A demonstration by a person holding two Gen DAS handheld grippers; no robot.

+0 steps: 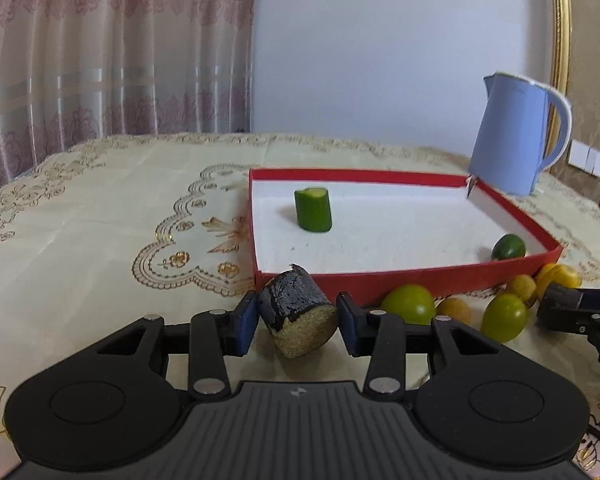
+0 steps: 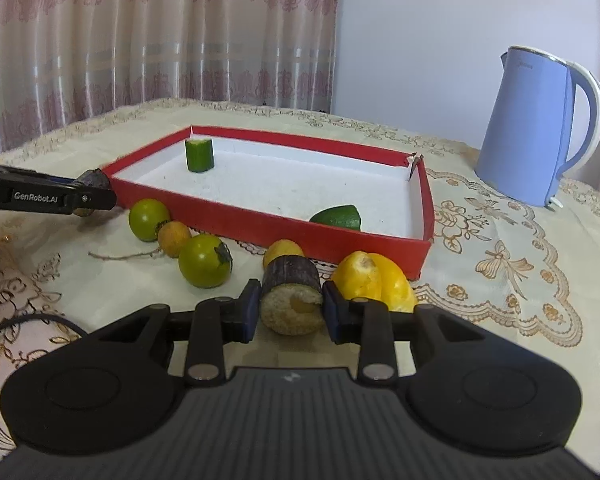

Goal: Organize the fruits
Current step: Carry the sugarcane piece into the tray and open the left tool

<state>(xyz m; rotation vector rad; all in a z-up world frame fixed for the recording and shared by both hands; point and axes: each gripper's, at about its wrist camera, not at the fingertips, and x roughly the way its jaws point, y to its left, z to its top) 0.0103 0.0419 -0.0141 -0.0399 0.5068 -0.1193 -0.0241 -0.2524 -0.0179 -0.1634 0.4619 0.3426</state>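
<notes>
Right wrist view: both grippers [image 2: 287, 309] [image 1: 298, 322] clamp sugarcane chunks [image 2: 291, 295] [image 1: 298, 318]; two green pieces sit in the red tray [image 2: 228, 216], several fruits outside.

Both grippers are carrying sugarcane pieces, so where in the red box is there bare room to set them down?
The red box is mostly bare: the whole white middle between the cucumber piece at its far left corner and the green fruit at its near right wall. Crowded: the tablecloth along the box's near wall, full of loose fruits.

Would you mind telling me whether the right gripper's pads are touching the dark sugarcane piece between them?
Touching. In the right wrist view, both blue pads press the sides of the sugarcane piece, with no gap visible on either side.
</notes>
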